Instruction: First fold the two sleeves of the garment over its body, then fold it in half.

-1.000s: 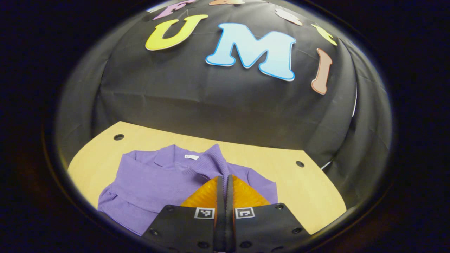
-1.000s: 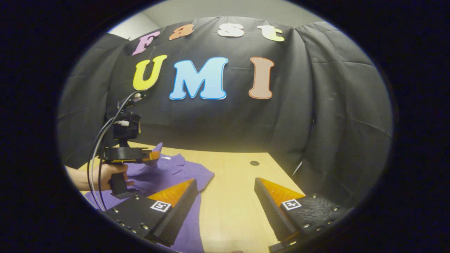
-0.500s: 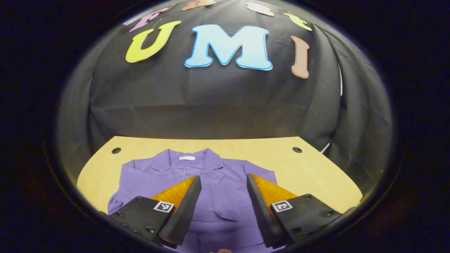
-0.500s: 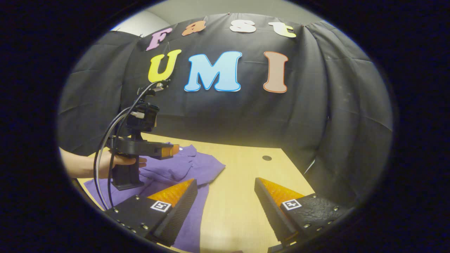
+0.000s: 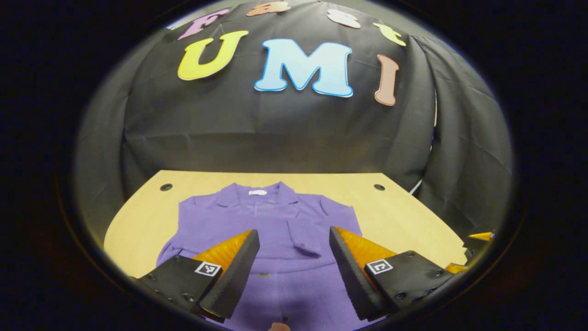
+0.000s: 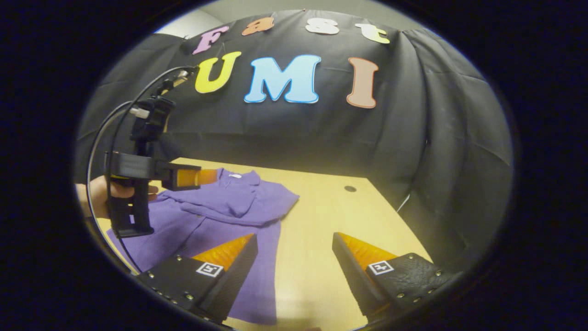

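In the left gripper view, the left gripper [image 5: 294,239] is hovering over the purple garment [image 5: 271,230] with its fingers spread apart, gripping nothing. The garment is lying flat on the wooden table [image 5: 404,216], collar toward the wall, with both sleeves lying folded across its body.

In the right gripper view, the right gripper [image 6: 294,243] is also standing wide open, holding nothing, over the table [image 6: 321,230] beside the garment [image 6: 220,216]. A hand [image 6: 98,197] is holding the left gripper [image 6: 206,177] above the garment.

Garment [image 5: 275,220] hem cut off at bottom edge; collar tag [image 5: 257,192] unreadable.
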Demonstrator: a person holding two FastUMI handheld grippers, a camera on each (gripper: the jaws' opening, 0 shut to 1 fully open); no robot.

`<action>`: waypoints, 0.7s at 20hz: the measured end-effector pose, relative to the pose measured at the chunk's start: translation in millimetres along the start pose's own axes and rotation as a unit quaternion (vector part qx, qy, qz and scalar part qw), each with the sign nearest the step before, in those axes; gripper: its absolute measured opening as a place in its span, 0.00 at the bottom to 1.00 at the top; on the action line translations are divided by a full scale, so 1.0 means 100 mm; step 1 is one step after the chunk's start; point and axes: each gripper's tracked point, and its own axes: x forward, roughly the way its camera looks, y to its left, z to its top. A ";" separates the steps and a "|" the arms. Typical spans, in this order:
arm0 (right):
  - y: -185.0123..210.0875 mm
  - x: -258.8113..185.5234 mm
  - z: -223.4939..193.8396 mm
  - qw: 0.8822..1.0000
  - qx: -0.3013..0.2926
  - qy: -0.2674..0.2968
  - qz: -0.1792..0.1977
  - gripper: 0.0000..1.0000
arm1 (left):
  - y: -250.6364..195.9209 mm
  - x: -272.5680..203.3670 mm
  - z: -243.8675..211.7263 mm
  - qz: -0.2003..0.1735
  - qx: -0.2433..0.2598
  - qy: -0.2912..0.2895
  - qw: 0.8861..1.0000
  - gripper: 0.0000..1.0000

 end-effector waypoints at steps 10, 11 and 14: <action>0.35 -0.12 -0.79 0.993 0.059 0.100 -0.020 0.99 | 1.13 -1.07 -0.94 0.042 -0.014 0.059 0.997 0.99; 0.38 -0.11 -0.86 0.992 0.064 0.107 -0.021 0.99 | 1.24 -1.17 -1.06 0.047 -0.017 0.067 0.997 0.99; 0.44 -0.18 -1.09 0.988 0.086 0.130 -0.021 0.99 | 1.54 -1.46 -1.39 0.063 -0.024 0.094 0.993 0.99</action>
